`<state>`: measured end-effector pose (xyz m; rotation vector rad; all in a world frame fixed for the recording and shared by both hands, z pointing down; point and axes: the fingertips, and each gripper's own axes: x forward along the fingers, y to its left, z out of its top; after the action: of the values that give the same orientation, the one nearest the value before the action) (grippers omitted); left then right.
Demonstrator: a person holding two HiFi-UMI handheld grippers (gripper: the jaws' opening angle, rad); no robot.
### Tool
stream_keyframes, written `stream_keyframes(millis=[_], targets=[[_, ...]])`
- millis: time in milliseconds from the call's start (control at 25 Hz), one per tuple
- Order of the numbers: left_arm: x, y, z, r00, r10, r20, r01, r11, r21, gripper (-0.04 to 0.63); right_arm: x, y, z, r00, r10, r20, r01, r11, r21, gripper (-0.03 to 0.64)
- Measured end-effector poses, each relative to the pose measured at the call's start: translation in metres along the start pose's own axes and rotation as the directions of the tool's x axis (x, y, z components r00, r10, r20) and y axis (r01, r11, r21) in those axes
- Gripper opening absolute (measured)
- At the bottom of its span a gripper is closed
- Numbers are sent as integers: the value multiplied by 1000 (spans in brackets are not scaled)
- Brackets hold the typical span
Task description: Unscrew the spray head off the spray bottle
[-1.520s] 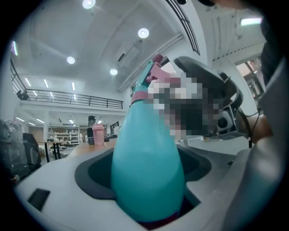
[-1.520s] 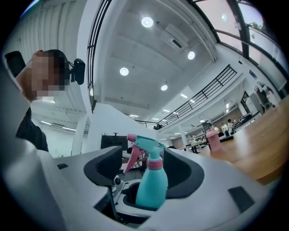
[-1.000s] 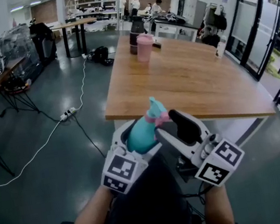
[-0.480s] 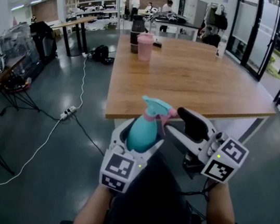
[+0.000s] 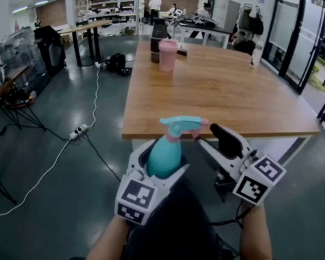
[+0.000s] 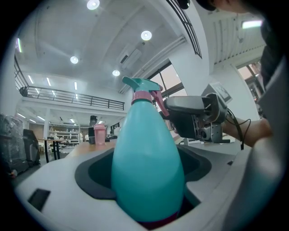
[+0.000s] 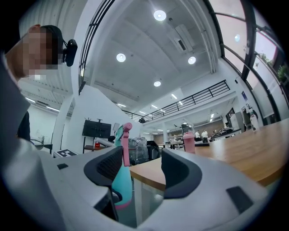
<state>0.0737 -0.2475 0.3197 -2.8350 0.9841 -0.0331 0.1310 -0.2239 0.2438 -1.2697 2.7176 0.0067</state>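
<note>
**Spray bottle clamped by its belly in the left hand-held gripper**

The left hand-held gripper [image 5: 162, 160] pinches the fat lower body of the teal spray bottle [image 6: 146, 171]. The bottle's long axis runs up and away from the person, neck foremost, in the air just short of the wooden surface [image 5: 217, 87]. Its spray head [image 5: 181, 126], with pink collar and trigger, points its nozzle to the person's left. No label shows. The right hand-held gripper [image 7: 142, 169] stands spread and empty just right of the head. At the surface's far end, a pink cup [image 5: 168, 55] stands closed.

1 spray btl [image 5: 164, 149], 2 grippers [image 5: 162, 159] [image 5: 215, 143], 1 pink cup [image 5: 168, 55].
</note>
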Motion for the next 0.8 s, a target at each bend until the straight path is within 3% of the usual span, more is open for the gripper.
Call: stream_keyframes(millis=[360,640,800], targets=[[0,5,-1,1000,21,-8,-21,1000,-22,419,2,-4,6,999,-21,29,21,1000,15,276],[1,13,-7,997,63,-38,-64,998,-24,419,6,59,9,987,162,12,-163,986,28,238],[2,8,-8,997,69,-40,-70,998,-9,419,22,62,-9,987,152,-59,-150,988,39,238]])
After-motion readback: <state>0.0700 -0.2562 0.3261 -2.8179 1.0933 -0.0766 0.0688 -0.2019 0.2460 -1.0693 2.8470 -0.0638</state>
